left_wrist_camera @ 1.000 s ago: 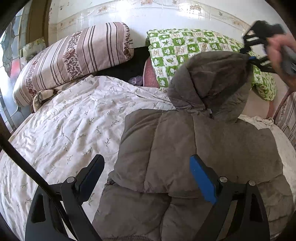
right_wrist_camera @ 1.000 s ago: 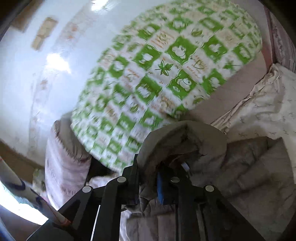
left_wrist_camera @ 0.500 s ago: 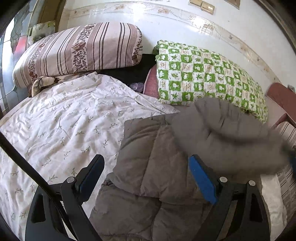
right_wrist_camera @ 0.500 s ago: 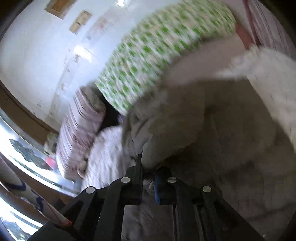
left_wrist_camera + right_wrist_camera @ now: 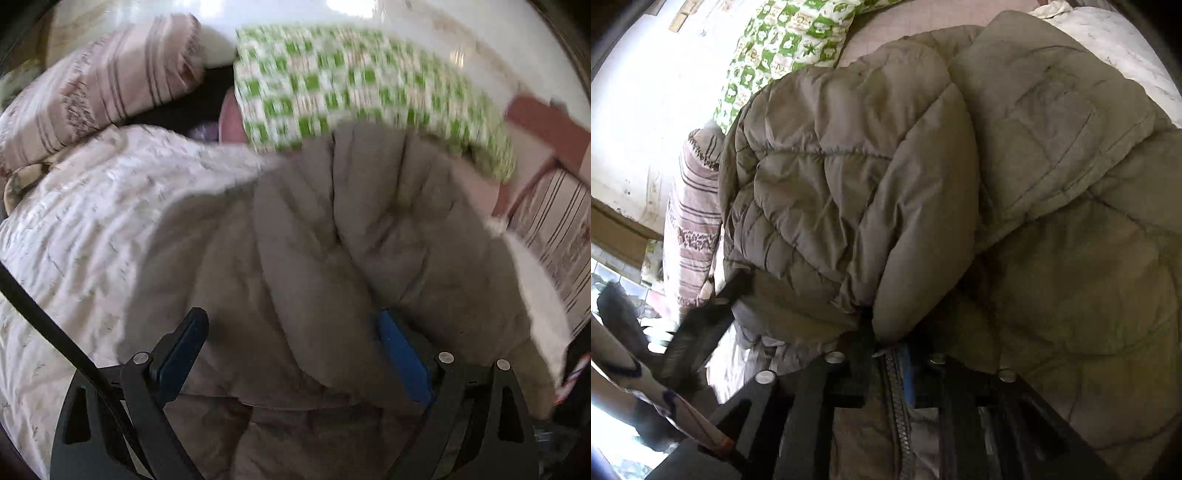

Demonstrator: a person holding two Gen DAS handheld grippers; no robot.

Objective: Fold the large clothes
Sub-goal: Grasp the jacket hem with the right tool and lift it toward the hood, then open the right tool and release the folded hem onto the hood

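Observation:
A grey-brown quilted hooded jacket (image 5: 332,258) lies on the bed. Its hood (image 5: 849,184) is folded down over the body (image 5: 1071,277). My right gripper (image 5: 886,354) is low over the jacket. The hood's edge and the zipper sit pinched between its narrow jaws, which are starting to open. My left gripper (image 5: 291,332) hovers open just above the jacket's middle, its jaws wide apart with only the padded fabric below them. The left wrist view is blurred by motion.
A green checked pillow (image 5: 351,81) and a striped pillow (image 5: 110,85) lean on the wall behind the jacket. A floral quilt (image 5: 92,221) covers the bed to the left. A reddish wooden frame (image 5: 543,125) stands at the right edge.
My right gripper swung the hood down from in front of the green pillow onto the jacket's body. My left gripper moved closer over the jacket, still open.

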